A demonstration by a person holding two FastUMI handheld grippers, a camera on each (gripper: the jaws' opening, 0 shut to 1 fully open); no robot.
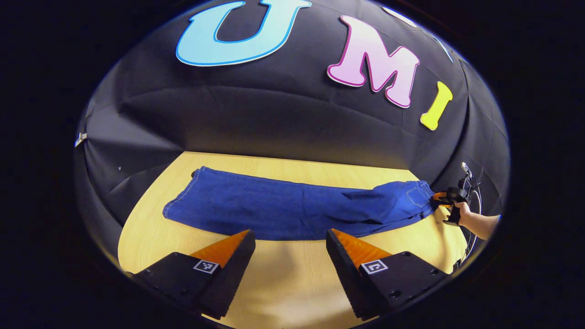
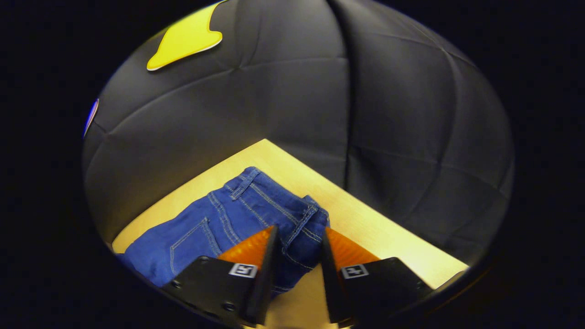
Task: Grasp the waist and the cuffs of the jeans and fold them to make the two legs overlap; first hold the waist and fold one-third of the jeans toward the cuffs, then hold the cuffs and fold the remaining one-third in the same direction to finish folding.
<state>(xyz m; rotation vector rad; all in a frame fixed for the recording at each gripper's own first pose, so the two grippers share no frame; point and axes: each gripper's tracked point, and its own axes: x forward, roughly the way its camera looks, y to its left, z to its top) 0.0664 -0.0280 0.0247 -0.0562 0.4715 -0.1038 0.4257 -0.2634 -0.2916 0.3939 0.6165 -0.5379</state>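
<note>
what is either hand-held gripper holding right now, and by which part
The right hand-held gripper straddles the jeans at the waist; a clamped hold cannot be told. The left hand-held gripper holds nothing.

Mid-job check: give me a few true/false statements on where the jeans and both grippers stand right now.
1. The jeans lie stretched out along the wooden table. True.
2. The left gripper is clamped on the cuffs. False: it hangs open in front of the jeans, holding nothing.
3. The right gripper has the waist between its fingers. True, though whether both fingers press yet is unclear.
4. The waist has already been folded a third toward the cuffs. False: the jeans are at full length.
5. In the left gripper view, a hand holds the right gripper at the waist end. True.
</note>
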